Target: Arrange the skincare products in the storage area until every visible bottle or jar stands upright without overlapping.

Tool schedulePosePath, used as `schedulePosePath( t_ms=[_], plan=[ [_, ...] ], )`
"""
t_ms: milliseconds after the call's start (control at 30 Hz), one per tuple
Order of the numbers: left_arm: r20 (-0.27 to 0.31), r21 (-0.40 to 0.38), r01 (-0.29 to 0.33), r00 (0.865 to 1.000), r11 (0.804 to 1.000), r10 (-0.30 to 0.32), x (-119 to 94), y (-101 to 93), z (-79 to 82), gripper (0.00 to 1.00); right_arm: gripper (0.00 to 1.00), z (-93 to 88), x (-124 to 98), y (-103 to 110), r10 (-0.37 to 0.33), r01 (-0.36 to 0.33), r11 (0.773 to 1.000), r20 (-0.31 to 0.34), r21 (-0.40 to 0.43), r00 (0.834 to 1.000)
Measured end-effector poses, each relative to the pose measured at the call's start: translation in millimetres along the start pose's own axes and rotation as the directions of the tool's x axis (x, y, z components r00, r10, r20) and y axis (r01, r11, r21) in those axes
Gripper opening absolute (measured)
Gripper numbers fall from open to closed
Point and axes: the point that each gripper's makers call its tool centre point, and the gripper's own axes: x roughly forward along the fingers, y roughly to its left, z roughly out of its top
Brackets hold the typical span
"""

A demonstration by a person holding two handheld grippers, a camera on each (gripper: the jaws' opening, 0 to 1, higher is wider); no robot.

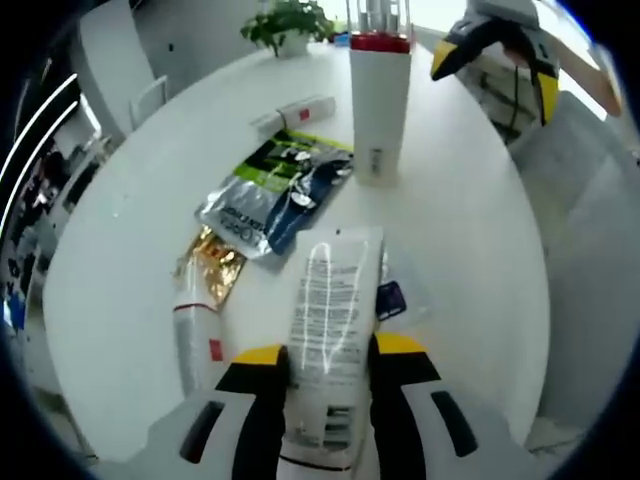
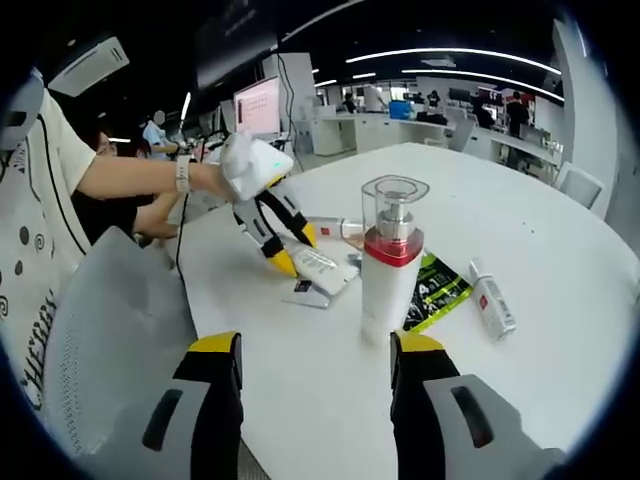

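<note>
White table (image 1: pixel 470 250), tube (image 1: pixel 330 330) in left tool (image 1: pixel 327 362)

No readable text: print on the white tube (image 1: pixel 325 330), the green sachet (image 1: pixel 290 175) and the monitor (image 2: pixel 258 105) is too blurred.

Bright, even overhead light, ceiling strip lamps (image 2: pixel 455 52) glowing, glare on the round white table (image 1: pixel 460 230), soft faint shadows, strong fisheye bending at edges, slight blur.

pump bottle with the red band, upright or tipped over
Upright. The pump bottle stands on its base on the table, clear cap on top, apart from the flat sachets beside it.
</note>
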Motion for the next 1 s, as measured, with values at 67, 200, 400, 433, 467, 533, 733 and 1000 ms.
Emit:
schedulePosePath(
  t_ms=[67,200,400,433,467,533,733,1000],
  plan=[
    [0.016,-0.004,-0.011,1.0,1.0,0.011,0.3,3.3,-2.0,0.27,0.55,4.4,-0.4,2.1,0.003,-0.003,1.0,0.026,-0.011,1.0],
    [0.023,-0.004,-0.022,0.999,1.0,0.022,-2.5,0.8,-2.0,0.27,0.49,7.9,-0.4,5.0,0.004,-0.004,1.0,0.04,-0.017,0.999],
    [0.039,-0.024,-0.026,0.999,0.999,0.027,-10.2,-5.1,-4.5,0.27,0.39,7.8,-2.2,9.5,0.025,-0.025,1.0,0.039,-0.002,0.999],
    [0.041,-0.026,-0.026,0.999,0.999,0.027,-11.8,-6.9,-4.2,0.27,0.36,6.4,-2.4,10.9,0.031,-0.031,0.999,0.031,0.004,0.999],
    [0.043,-0.027,-0.028,0.999,0.999,0.029,-13.0,-7.6,-4.5,0.27,0.31,4.9,-2.3,12.7,0.039,-0.039,0.999,0.021,0.004,0.999],
    [0.045,-0.027,-0.032,0.998,0.999,0.033,-16.3,-9.5,-5.2,0.28,0.26,2.5,-1.8,13.9,0.042,-0.042,0.999,0.007,0.01,0.999],
    [0.076,-0.034,-0.056,0.995,0.998,0.059,-27.7,-9.5,-0.9,0.27,0.19,5.8,-1.8,16.2,0.048,-0.049,0.999,0.027,0.016,0.998],
    [0.205,-0.058,-0.048,0.977,0.997,0.058,-54.1,-22.5,29.9,0.27,0.19,8.4,3.5,25.4,0.085,-0.085,0.996,0.022,-0.003,0.996]
  ],
)
